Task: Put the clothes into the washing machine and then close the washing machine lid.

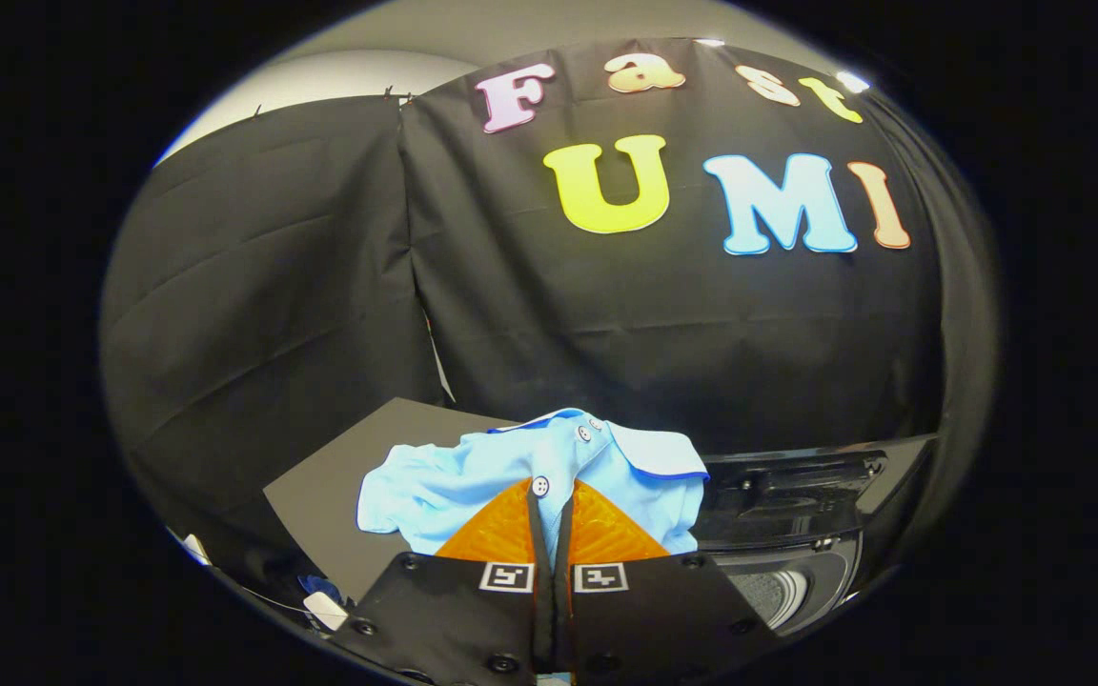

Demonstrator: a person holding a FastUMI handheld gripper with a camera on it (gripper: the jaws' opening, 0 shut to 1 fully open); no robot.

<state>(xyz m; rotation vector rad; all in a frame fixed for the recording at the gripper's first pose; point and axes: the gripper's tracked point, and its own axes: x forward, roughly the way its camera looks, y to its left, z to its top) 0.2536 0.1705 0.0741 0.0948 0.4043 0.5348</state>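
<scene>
Bunching up between the tool's two fingers is one light blue shirt, a polo with a white collar edged in darker blue. Its button placket runs straight away from the tool, along the line of the fingers, with three white buttons showing in a row: one right at the fingertips and two farther up near the collar. The collar end points away from the tool, toward the booth wall. The cloth spreads wider than it is long, one puffed fold or sleeve going out to the left and the collar flap and body going out to the right.

The fingers are drawn nearly together, with only a thin slit left between them, and a fold of the shirt's placket sits pinched in that slit, so both press on the fabric. The shirt hangs lifted, in front of the wall and above what lies below.

Just to the right of the shirt, and lower, is one washing machine, dark-bodied. Its lid stands raised at the back, and part of the perforated metal drum shows through the opening beside the right finger. To the left, under the shirt's puffed fold, lies a flat dark board. Below that, near the left finger's base, are a few small items, white and blue, too small to tell.
</scene>
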